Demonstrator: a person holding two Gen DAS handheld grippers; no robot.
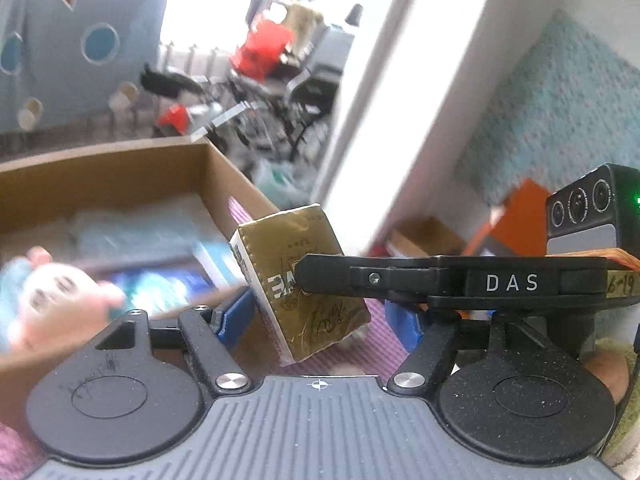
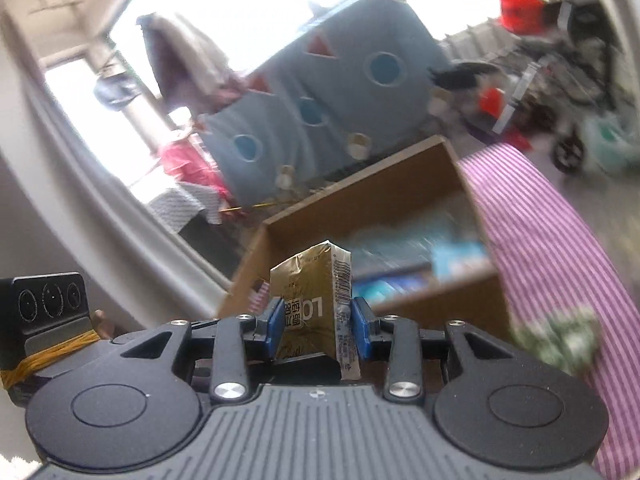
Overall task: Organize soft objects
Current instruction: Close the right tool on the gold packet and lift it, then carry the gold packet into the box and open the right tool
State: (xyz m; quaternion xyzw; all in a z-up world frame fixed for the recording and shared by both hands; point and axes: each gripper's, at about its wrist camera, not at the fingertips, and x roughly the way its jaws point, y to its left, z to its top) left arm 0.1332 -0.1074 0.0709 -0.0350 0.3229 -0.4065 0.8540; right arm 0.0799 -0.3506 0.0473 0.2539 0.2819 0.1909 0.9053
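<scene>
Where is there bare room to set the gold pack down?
Bare striped cloth lies right of the cardboard box, up to the green-white bundle. The box floor is crowded with blue packets and a pink plush. The right gripper holds the gold pack.

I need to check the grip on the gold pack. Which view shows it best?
The right wrist view: the gold pack sits upright between the right gripper's blue pads. The left wrist view shows it tilted, partly hidden.

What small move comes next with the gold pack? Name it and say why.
Probably carry the gold pack forward over the cardboard box before releasing. The right gripper is clamped on it, the box stands open just ahead, and the left gripper is open around nothing.
</scene>
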